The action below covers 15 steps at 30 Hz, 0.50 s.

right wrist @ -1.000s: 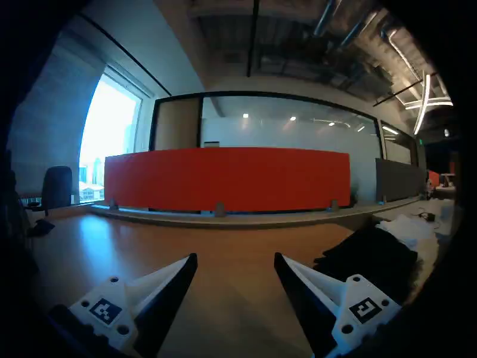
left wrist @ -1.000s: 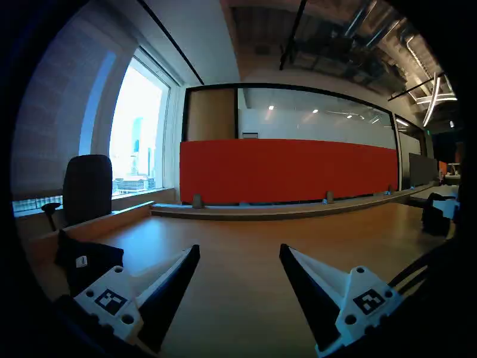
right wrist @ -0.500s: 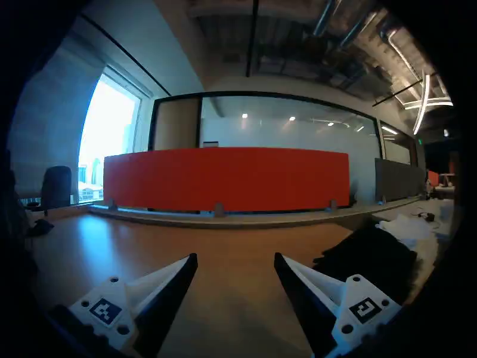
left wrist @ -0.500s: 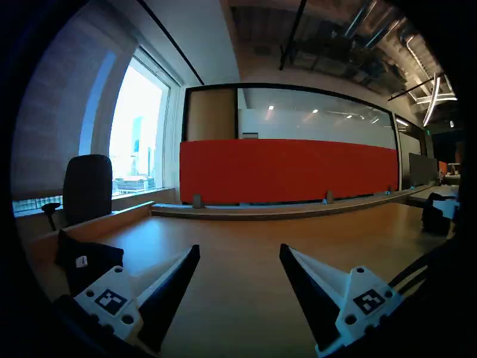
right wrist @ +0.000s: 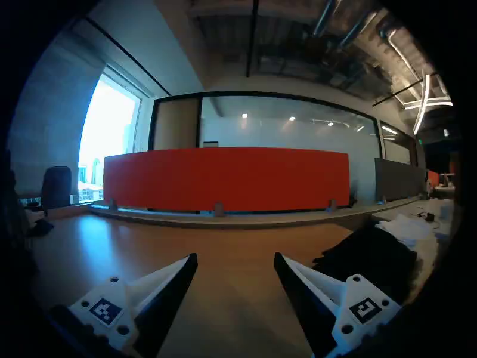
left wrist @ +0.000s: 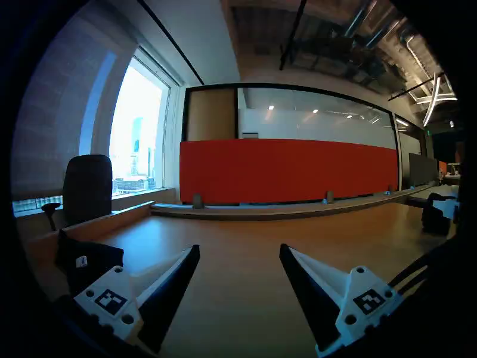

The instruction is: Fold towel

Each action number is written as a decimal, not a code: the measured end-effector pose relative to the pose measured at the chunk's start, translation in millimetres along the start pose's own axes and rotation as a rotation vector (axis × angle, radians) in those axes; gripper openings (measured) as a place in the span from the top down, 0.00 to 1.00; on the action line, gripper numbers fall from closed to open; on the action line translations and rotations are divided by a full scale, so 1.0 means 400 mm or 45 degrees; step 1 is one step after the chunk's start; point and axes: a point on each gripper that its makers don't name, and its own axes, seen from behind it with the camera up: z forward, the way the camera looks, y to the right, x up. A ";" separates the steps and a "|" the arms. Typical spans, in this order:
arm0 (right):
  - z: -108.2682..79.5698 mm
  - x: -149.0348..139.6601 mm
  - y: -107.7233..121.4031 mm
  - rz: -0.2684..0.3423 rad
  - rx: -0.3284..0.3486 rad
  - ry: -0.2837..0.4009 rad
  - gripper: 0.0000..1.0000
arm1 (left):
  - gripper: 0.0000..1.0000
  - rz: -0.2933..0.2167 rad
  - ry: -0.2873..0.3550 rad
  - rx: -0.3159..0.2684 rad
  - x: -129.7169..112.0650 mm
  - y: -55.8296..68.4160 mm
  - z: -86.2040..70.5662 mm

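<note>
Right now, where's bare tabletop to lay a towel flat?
Bare table stretches from the left hand-held gripper and right hand-held gripper to the red divider. Crowded: dark cloth pile and white cloth at right; tagged dark cloth at left.

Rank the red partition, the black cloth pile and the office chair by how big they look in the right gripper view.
1. red partition, by far the widest.
2. black cloth pile, close to the camera.
3. office chair, far off, so its small look says little of its true size.
</note>
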 end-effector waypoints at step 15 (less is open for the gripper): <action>0.001 -0.001 0.001 0.000 0.000 0.000 0.00 | 0.01 0.001 -0.002 -0.001 0.013 -0.005 -0.002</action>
